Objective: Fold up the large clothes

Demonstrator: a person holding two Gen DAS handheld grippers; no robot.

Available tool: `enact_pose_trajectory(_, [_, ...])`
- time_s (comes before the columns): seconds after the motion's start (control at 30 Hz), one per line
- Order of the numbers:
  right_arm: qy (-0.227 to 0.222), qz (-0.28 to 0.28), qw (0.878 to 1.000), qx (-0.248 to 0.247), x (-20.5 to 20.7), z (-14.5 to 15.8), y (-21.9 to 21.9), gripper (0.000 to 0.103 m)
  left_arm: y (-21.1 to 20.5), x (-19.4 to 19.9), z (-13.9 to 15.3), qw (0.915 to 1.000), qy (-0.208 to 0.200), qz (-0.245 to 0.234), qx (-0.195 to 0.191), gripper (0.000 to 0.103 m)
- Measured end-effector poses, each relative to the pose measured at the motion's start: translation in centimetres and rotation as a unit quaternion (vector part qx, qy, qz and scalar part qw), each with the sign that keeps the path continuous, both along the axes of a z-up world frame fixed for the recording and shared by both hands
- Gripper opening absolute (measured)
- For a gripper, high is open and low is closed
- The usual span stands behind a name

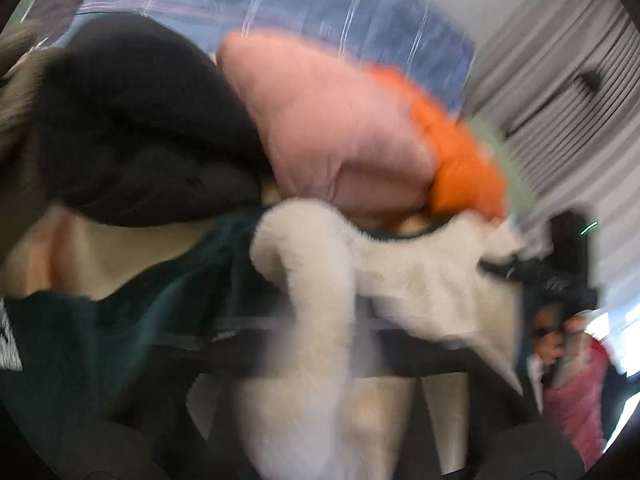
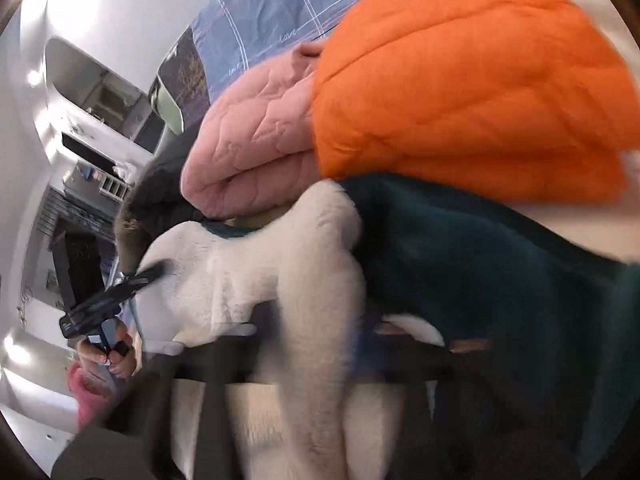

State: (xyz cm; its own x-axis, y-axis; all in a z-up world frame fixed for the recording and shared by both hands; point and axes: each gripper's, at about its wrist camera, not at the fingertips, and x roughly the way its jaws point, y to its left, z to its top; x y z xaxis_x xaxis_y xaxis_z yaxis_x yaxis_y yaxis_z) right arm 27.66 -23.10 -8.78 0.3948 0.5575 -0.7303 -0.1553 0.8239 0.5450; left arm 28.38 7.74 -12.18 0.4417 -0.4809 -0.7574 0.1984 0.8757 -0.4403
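A blue checked bedsheet (image 2: 280,4) carried a heap of folded coats, orange (image 2: 460,92), pink (image 2: 256,136) and black (image 1: 136,120), with a dark green garment (image 2: 500,280) below. A white fleece garment (image 2: 256,280) hung lifted in front, apparently at the pick-up step. The left gripper (image 2: 154,271) and the right gripper (image 1: 486,266) each pinched its edge; next, spreading it flat seemed required.

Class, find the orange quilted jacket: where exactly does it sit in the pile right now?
The orange quilted jacket sits at the upper right of the right wrist view, folded beside the pink quilted jacket to its left, above the dark green fleece garment.
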Motion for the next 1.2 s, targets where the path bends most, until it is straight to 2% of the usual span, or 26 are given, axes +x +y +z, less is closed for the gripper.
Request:
enact_pose_trajectory(0.07, [-0.075, -0.027, 0.997, -0.026, -0.2, 1.8, 0.9, 0.015, -1.0, 1.1, 0.9, 0.9973, -0.061, 0.029, 0.027, 0.012])
enact_pose_trajectory(0.1, [-0.097, -0.036, 0.994, -0.039, -0.8, 2.1, 1.1, 0.015, -1.3, 1.7, 0.9, 0.9960, -0.073, 0.038, 0.033, 0.012])
enact_pose_trajectory(0.17, [-0.119, -0.047, 0.985, -0.117, 0.0, -0.3, 1.7, 0.017, -0.9, 3.1, -1.5, 0.9964, -0.062, 0.048, 0.031, 0.012])
enact_pose_trajectory(0.2, [-0.118, -0.043, 0.983, -0.133, 0.1, -2.7, 1.7, 0.017, -1.1, 3.2, -2.5, 0.9969, -0.057, 0.047, 0.026, 0.014])
enact_pose_trajectory(0.23, [-0.118, -0.054, 0.986, -0.106, -0.1, -3.7, 1.2, 0.020, -1.2, 2.7, -3.8, 0.9965, -0.068, 0.041, 0.027, 0.014])
enact_pose_trajectory(0.27, [-0.115, -0.061, 0.988, -0.080, -0.2, -3.6, 0.6, 0.024, -1.4, 2.0, -3.9, 0.9941, -0.095, 0.034, 0.039, 0.014])
enact_pose_trajectory(0.33, [-0.101, -0.068, 0.991, -0.062, -0.6, -2.6, -0.3, 0.034, -2.1, 2.2, -3.2, 0.9929, -0.105, 0.031, 0.048, 0.016])
enact_pose_trajectory(0.37, [-0.100, -0.071, 0.989, -0.077, -1.0, -1.8, -0.4, 0.040, -1.8, 1.7, -2.5, 0.9930, -0.104, 0.030, 0.047, 0.017])
enact_pose_trajectory(0.4, [-0.112, -0.083, 0.985, -0.105, -2.0, -0.3, -0.3, 0.042, -0.9, 0.9, -1.5, 0.9929, -0.105, 0.032, 0.046, 0.024])
enact_pose_trajectory(0.5, [-0.166, -0.101, 0.969, -0.152, -6.1, 3.6, -0.4, 0.042, 1.4, -2.4, 2.7, 0.9882, -0.146, 0.034, 0.032, 0.029])
enact_pose_trajectory(0.53, [-0.187, -0.088, 0.968, -0.143, -8.2, 5.1, 0.1, 0.042, 1.5, -3.9, 4.1, 0.9864, -0.161, 0.026, 0.022, 0.033])
enact_pose_trajectory(0.6, [-0.209, -0.045, 0.971, -0.104, -11.8, 6.3, 1.1, 0.042, 0.2, -6.7, 5.7, 0.9858, -0.168, -0.007, 0.001, 0.035])
enact_pose_trajectory(0.67, [-0.207, 0.007, 0.974, -0.095, -14.4, 5.8, 3.9, 0.043, -0.8, -9.1, 5.3, 0.9866, -0.154, -0.052, -0.015, 0.046])
enact_pose_trajectory(0.7, [-0.193, 0.029, 0.974, -0.117, -15.6, 4.2, 5.5, 0.045, -1.6, -9.9, 4.7, 0.9870, -0.147, -0.065, -0.005, 0.056])
enact_pose_trajectory(0.73, [-0.167, 0.038, 0.972, -0.158, -15.8, 2.0, 6.8, 0.059, -3.2, -10.5, 2.8, 0.9872, -0.134, -0.077, 0.037, 0.061])
enact_pose_trajectory(0.77, [-0.136, 0.041, 0.969, -0.204, -15.4, -0.5, 7.7, 0.069, -4.4, -10.5, 0.9, 0.9859, -0.120, -0.083, 0.081, 0.063])
enact_pose_trajectory(0.8, [-0.121, 0.045, 0.966, -0.224, -15.3, -2.8, 8.2, 0.071, -5.9, -10.3, -2.5, 0.9809, -0.099, -0.094, 0.138, 0.063])
enact_pose_trajectory(0.83, [-0.150, 0.044, 0.962, -0.224, -15.7, -4.8, 8.4, 0.072, -6.3, -10.5, -4.2, 0.9777, -0.118, -0.091, 0.148, 0.063])
enact_pose_trajectory(0.87, [-0.153, 0.040, 0.961, -0.227, -16.4, -4.7, 8.2, 0.072, -6.4, -10.8, -4.6, 0.9754, -0.138, -0.085, 0.149, 0.063])
enact_pose_trajectory(0.97, [-0.137, 0.034, 0.967, -0.214, -16.4, -4.0, 7.9, 0.074, -6.2, -10.5, -3.9, 0.9790, -0.121, -0.078, 0.145, 0.063])
enact_pose_trajectory(1.07, [-0.150, 0.036, 0.962, -0.224, -16.7, -4.2, 7.9, 0.074, -6.3, -10.8, -4.2, 0.9782, -0.133, -0.076, 0.140, 0.063])
enact_pose_trajectory(1.2, [-0.154, 0.035, 0.962, -0.223, -16.9, -4.3, 7.7, 0.074, -4.0, -12.0, -1.0, 0.9836, -0.130, -0.055, 0.113, 0.062])
